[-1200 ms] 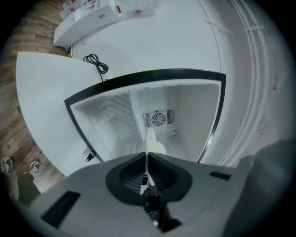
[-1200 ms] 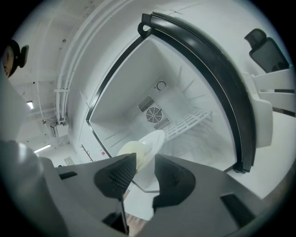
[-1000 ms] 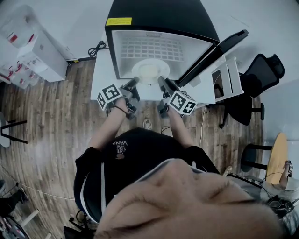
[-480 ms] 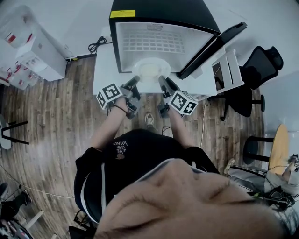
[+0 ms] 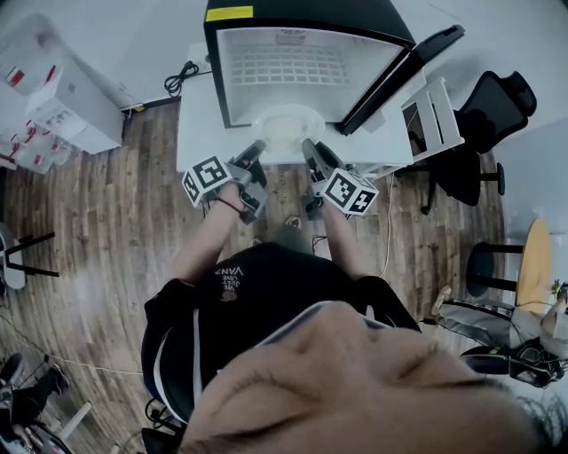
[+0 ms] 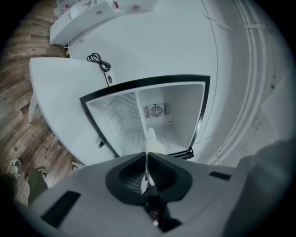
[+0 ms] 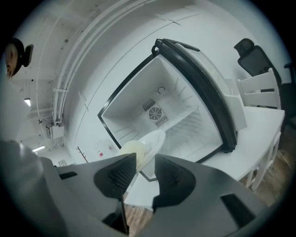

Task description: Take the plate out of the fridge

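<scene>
My left gripper [image 5: 258, 145] pinches the plate [image 5: 286, 129] by its rim, just in front of the open fridge [image 5: 302, 27]. My right gripper [image 5: 309, 146], jaws spread, sits at the opposite edge, likely to steady it.

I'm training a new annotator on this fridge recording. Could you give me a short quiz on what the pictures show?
1. True or false: the left gripper is shut on the rim of the plate.
2. Which gripper's jaws stand apart? A: left gripper. B: right gripper.
3. Fill in: the open mini fridge stands on a white ____.
Key: 1 true; 2 B; 3 table.
</scene>
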`<state>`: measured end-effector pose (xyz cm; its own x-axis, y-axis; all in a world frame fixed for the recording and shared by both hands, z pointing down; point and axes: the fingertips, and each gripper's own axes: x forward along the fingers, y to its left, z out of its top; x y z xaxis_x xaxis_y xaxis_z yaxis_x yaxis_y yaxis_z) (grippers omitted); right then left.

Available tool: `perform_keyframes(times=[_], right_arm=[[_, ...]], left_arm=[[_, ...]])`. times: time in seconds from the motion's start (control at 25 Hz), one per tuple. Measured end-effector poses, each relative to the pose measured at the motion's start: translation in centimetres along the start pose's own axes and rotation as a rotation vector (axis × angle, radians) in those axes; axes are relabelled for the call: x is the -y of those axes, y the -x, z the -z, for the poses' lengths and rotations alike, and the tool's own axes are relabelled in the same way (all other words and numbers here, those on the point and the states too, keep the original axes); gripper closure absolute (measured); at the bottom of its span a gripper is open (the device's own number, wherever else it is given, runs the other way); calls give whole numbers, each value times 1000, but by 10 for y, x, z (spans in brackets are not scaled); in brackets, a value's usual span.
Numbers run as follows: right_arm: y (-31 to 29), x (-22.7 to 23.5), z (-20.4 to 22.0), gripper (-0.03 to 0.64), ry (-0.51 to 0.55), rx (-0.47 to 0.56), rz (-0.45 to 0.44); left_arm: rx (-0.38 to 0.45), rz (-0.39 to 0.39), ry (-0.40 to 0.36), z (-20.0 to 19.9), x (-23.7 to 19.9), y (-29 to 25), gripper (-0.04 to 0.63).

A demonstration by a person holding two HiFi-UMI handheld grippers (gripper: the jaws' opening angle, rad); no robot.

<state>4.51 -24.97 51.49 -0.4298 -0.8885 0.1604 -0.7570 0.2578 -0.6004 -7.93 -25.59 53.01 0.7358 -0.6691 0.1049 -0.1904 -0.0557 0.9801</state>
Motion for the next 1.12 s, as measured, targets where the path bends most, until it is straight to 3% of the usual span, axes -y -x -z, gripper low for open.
perform_keyframes(times=[0.44, 1.12], right_arm=[[21, 7, 0, 486, 4, -2, -1], [51, 10, -7, 485, 32, -46, -50]], left_arm=[[2, -4, -1, 22, 2, 0, 566], [70, -9, 11, 55, 14, 8, 566]])
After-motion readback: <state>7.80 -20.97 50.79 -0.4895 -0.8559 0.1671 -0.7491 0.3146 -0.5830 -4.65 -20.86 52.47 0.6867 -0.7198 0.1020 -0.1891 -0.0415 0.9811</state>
